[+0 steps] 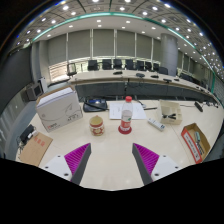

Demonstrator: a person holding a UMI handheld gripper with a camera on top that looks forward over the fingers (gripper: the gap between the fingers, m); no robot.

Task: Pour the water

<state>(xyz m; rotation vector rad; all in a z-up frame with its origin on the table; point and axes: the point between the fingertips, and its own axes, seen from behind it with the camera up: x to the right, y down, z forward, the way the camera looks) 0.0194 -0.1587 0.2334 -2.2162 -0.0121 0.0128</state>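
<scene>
My claw (112, 160) is spread wide, magenta pads (76, 156) showing, nothing between them, hovering over the pale bench (112, 170). Ahead stands a clear plastic bottle with a red cap (126, 115), and just left of it a short brown-labelled jar (97, 125); they stand apart. I judge the step is reaching for the bottle: go in straight, centre it between the fingers, grip mid-body, keep it upright. Farther left, a white box (58, 107); beyond, black office chairs (112, 64).

On the worktop (110, 150): one jar (97, 125), one bottle (126, 115), one white box (58, 108), two flat cartons (196, 140).
</scene>
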